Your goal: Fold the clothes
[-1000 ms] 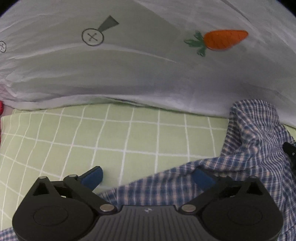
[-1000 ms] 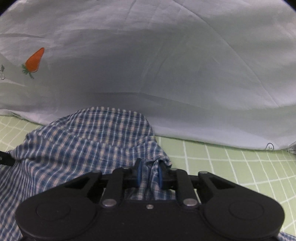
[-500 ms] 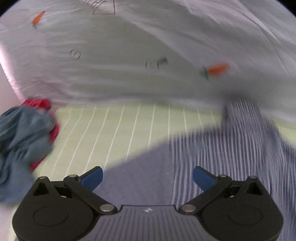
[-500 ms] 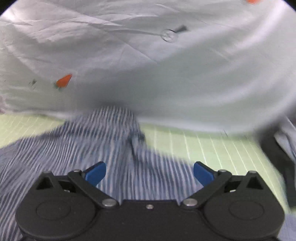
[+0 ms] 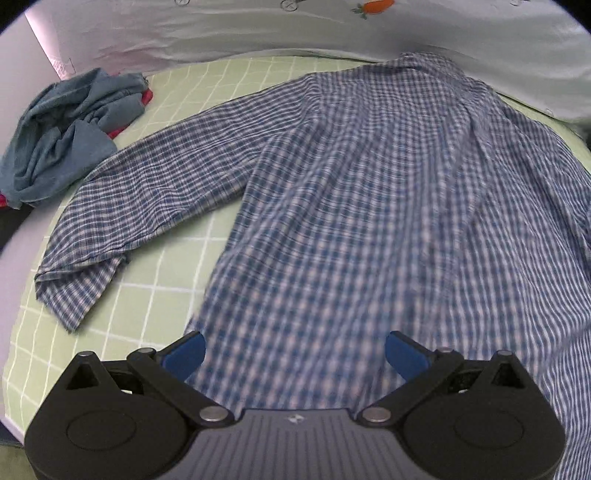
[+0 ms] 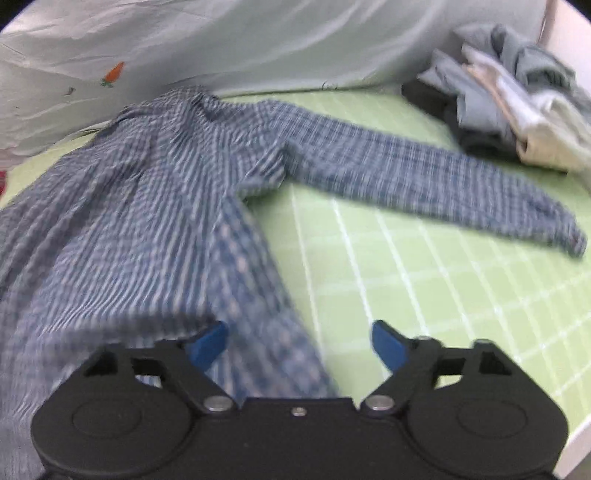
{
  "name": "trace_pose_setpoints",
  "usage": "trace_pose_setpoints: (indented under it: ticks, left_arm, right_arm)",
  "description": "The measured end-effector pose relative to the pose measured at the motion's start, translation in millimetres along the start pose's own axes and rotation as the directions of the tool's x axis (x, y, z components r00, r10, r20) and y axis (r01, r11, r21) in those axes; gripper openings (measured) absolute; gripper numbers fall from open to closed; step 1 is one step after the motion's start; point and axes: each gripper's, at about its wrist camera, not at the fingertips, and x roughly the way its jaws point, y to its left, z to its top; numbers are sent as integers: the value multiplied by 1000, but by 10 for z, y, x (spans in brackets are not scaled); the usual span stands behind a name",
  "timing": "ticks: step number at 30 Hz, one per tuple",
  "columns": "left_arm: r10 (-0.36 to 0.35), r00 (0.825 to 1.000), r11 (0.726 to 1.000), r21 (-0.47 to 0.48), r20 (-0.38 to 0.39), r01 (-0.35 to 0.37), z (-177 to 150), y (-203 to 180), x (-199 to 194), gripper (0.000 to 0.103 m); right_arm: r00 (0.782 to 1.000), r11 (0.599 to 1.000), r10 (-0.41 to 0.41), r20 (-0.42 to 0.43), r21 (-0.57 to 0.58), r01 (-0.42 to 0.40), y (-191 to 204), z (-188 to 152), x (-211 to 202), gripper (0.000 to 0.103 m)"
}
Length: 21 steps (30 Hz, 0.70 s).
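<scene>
While both jaws gape, left gripper (image 5: 293,350) and right gripper (image 6: 299,343) overhang the plaid shirt (image 5: 369,192).

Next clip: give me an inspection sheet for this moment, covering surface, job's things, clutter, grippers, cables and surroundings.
Surface: green grid-patterned sheet, flat, bare patches beside the shirt.
Job's things: blue plaid shirt spread out, collar at the far end, both sleeves stretched sideways; the right wrist view is blurred.
Clutter: crumpled blue-grey garment over something red at the far left; heap of grey and pale clothes at the far right.
Grippers: left gripper open, above the shirt's near end; right gripper open, over the shirt's near edge; neither grips cloth.
Cables: nothing seen.
Surroundings: white carrot-print fabric rises behind the sheet.
</scene>
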Motion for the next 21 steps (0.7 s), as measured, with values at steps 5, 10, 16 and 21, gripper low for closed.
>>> trace_pose_setpoints:
  ticks: [5,10,16,21]
  left_arm:
    - [3,1000,1000,20,-20,-2,-198,-173,-33,102]
    - [18,998,1000,12,-63,-18,-373,-233,47,102]
    - [23,994,999,-28,-110,-27,-485,-208,107,102]
    - [2,994,999,-41,-105,-6,-539,-169,115,103]
  right_arm:
    - [999,999,53,-10,11,-53,-120,-185,-164,19]
    - [999,999,38,18,26,-38,-287,-249,-335,5]
    - [998,996,-65,-22,59,66,-443,-304,-391,10]
    - [990,989,-137,18,-50,138,-233,-261,-441,57]
